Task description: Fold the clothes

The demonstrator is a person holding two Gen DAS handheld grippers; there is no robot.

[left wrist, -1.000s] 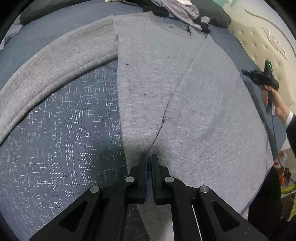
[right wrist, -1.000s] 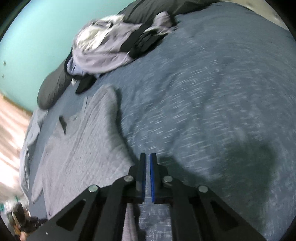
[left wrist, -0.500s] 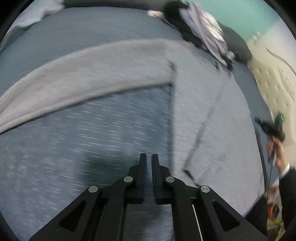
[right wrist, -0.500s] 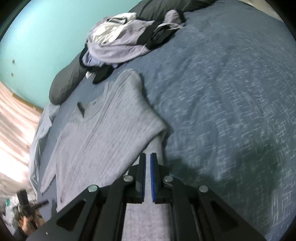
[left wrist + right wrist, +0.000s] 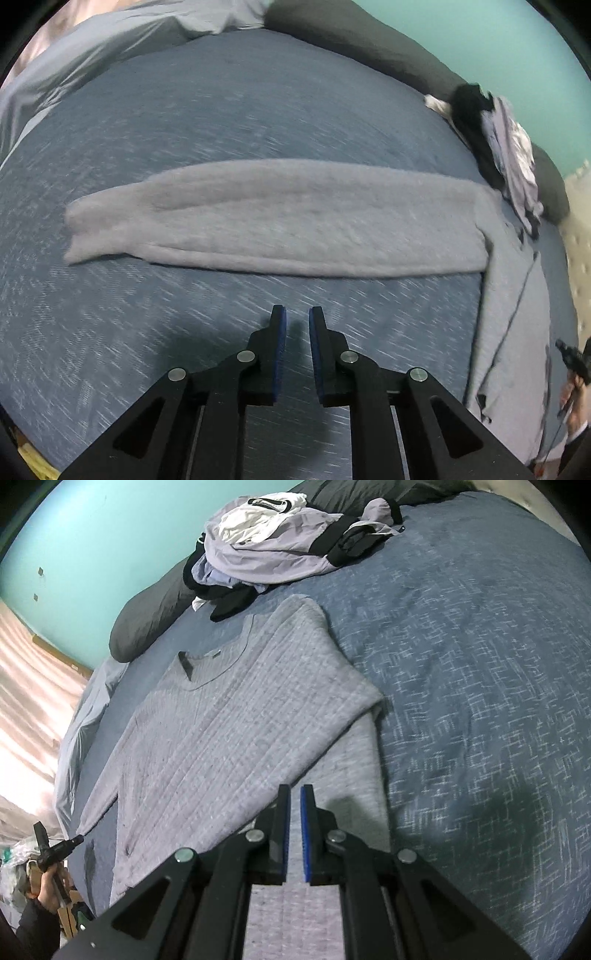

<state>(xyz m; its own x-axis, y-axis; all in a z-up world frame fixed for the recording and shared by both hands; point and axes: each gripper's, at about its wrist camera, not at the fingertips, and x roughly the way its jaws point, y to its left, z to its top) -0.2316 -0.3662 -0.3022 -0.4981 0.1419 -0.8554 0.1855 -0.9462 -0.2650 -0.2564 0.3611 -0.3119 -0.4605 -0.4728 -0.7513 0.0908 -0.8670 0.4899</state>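
A grey knit sweater lies flat on the blue bedspread, its right sleeve folded in across the chest. In the left wrist view its other sleeve stretches straight out over the bedspread, joined to the body at the right. My left gripper hovers just short of that sleeve; its jaws are opening with nothing between them. My right gripper is shut and empty above the sweater's lower right part.
A heap of lilac, white and black clothes sits at the head of the bed beside dark grey pillows. The heap also shows at the left wrist view's right edge. A hand holds the other gripper off the bed's left side.
The left wrist view has swung from the sweater's body to its outstretched sleeve, and the left jaws have parted. The right gripper has drawn back, bringing more of the sweater into view.
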